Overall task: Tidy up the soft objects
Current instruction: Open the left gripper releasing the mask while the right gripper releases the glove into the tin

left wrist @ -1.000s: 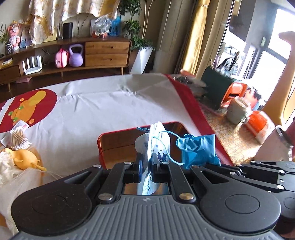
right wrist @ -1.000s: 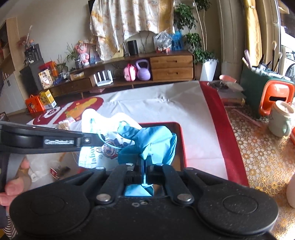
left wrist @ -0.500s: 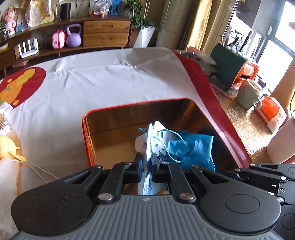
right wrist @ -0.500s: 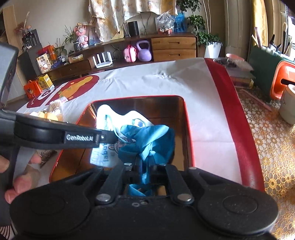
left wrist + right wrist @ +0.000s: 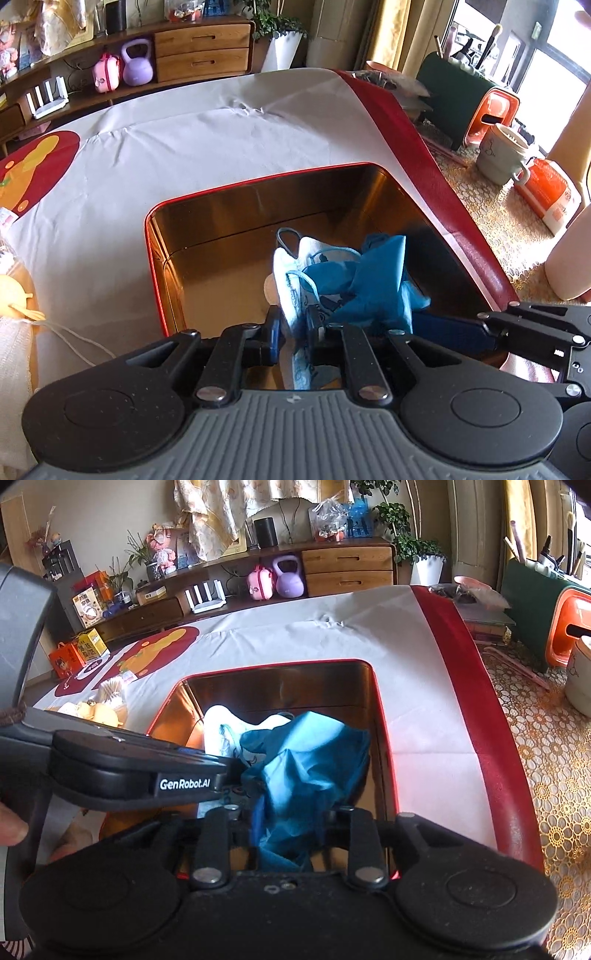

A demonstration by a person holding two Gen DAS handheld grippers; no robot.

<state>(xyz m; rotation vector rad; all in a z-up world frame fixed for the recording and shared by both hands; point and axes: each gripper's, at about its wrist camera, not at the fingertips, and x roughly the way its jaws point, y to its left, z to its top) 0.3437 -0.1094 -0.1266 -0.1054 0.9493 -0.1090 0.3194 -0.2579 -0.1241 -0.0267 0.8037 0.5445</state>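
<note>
Over the red tin (image 5: 155,258) near the desk's right edge, our left gripper (image 5: 293,328) pinches a face mask (image 5: 288,291) while our right gripper (image 5: 288,823), alongside, clamps a blue cloth (image 5: 310,760), both dangling just above the tin's floor.

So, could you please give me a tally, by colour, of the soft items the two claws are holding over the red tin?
White printed face mask, in the left claw: 1
Blue glove, in the right claw: 1
Total: 2, both over the red tin.
</note>
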